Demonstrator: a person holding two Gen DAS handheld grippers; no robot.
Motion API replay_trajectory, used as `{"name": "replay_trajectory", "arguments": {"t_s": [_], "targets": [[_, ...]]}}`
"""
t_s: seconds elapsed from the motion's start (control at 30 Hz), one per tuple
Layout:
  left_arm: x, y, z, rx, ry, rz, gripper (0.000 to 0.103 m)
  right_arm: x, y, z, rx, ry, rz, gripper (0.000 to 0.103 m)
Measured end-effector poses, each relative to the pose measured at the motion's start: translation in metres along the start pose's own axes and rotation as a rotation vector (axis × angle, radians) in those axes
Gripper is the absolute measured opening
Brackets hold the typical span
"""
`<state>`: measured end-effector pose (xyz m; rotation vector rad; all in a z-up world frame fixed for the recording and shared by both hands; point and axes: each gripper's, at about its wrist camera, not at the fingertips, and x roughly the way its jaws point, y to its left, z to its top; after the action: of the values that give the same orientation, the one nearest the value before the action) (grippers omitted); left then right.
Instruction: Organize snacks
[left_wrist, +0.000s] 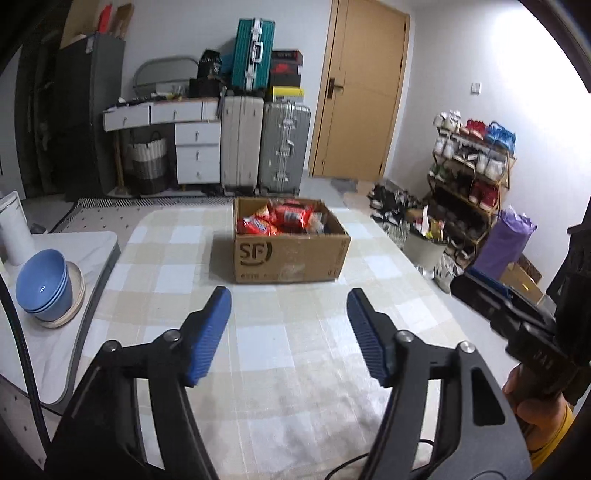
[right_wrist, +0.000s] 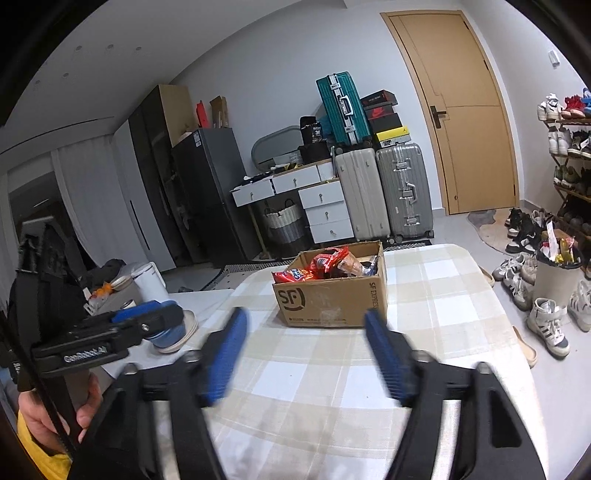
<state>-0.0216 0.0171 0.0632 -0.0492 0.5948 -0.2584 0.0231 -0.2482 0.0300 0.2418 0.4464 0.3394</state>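
Sitting heaped in the cardboard box (left_wrist: 291, 254) on the checked tablecloth (left_wrist: 280, 350), the snack packets (left_wrist: 280, 219) are kept together, while the left gripper (left_wrist: 289, 325) and right gripper (right_wrist: 306, 347) hover short of it, jaws apart and empty.

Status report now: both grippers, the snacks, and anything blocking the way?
Left gripper open, empty; right gripper open, empty. Snack packets in cardboard box on checked cloth. Nothing between jaws and box.

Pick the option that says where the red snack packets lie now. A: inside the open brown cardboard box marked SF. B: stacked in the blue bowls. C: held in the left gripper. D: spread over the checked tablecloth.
A: the red snack packets sit inside the open brown cardboard box on the checked tablecloth, and both grippers are open and hold nothing.
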Motion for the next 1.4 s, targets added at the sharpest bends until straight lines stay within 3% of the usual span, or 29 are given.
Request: {"name": "replay_trajectory", "arguments": {"t_s": [0.03, 0.1, 0.27, 0.33, 0.83, 1.4], "targets": [[0.000, 0.001, 0.001, 0.004, 0.000, 0.006, 0.075, -0.001, 0.000, -0.001, 0.001, -0.007, -0.003, 0.088], [-0.003, 0.004, 0.003, 0.004, -0.012, 0.015, 0.079, 0.000, 0.000, -0.001, 0.005, -0.011, -0.028, 0.094], [-0.005, 0.010, 0.004, -0.013, -0.026, 0.038, 0.085, 0.002, -0.003, -0.002, 0.019, -0.010, -0.022, 0.099], [-0.006, 0.012, 0.002, -0.017, -0.032, 0.061, 0.103, 0.002, -0.001, -0.003, 0.011, -0.011, -0.019, 0.100], [0.005, 0.030, -0.011, -0.028, -0.028, 0.134, 0.102, 0.010, -0.006, -0.019, -0.002, -0.011, -0.051, 0.102], [0.050, 0.058, -0.038, -0.067, 0.005, 0.204, 0.102, 0.039, -0.033, -0.046, 0.025, 0.029, -0.074, 0.102]]}}
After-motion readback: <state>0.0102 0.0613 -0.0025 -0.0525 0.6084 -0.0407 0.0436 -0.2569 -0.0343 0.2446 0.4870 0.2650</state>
